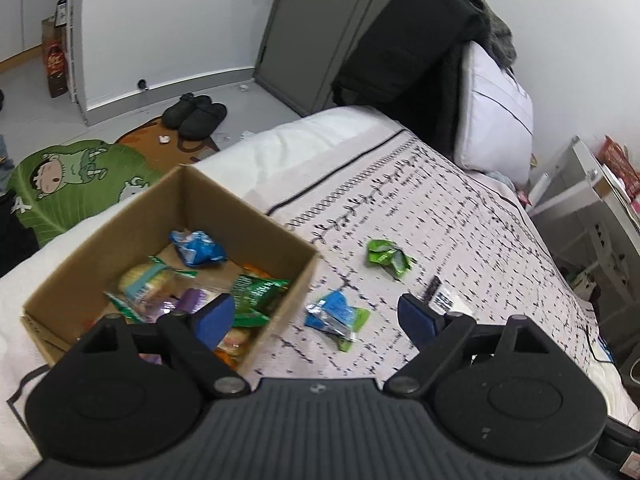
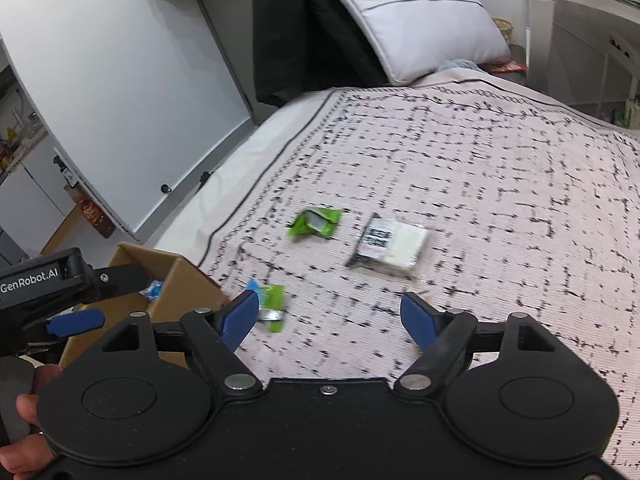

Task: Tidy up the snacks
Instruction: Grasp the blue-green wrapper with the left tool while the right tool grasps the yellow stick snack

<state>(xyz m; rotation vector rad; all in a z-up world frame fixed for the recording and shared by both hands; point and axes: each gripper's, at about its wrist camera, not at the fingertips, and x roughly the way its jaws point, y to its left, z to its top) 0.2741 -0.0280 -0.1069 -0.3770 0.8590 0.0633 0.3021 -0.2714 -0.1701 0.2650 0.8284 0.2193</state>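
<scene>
A cardboard box (image 1: 120,236) sits open-topped at the near left edge of a bed, one corner pointing toward the pillow (image 1: 496,116), and holds a jumble of snack packets (image 1: 192,280). Three more lie on the patterned bedspread (image 2: 480,152) outside it: a blue-and-green packet (image 1: 336,318) just beside the box, a crumpled green wrapper (image 1: 386,257) farther out, and a clear packet with a black label (image 2: 390,246), its long axis running across the bed, label end toward the box. The left gripper (image 1: 316,318) hangs released, empty, one finger over the box. The right gripper (image 2: 328,316) is likewise spread wide and empty above the bedspread. Only the left view shows the floor: black slippers (image 1: 196,114) and a green cartoon rug (image 1: 80,184). Only the right view shows a hand (image 2: 24,432) holding the left gripper.
</scene>
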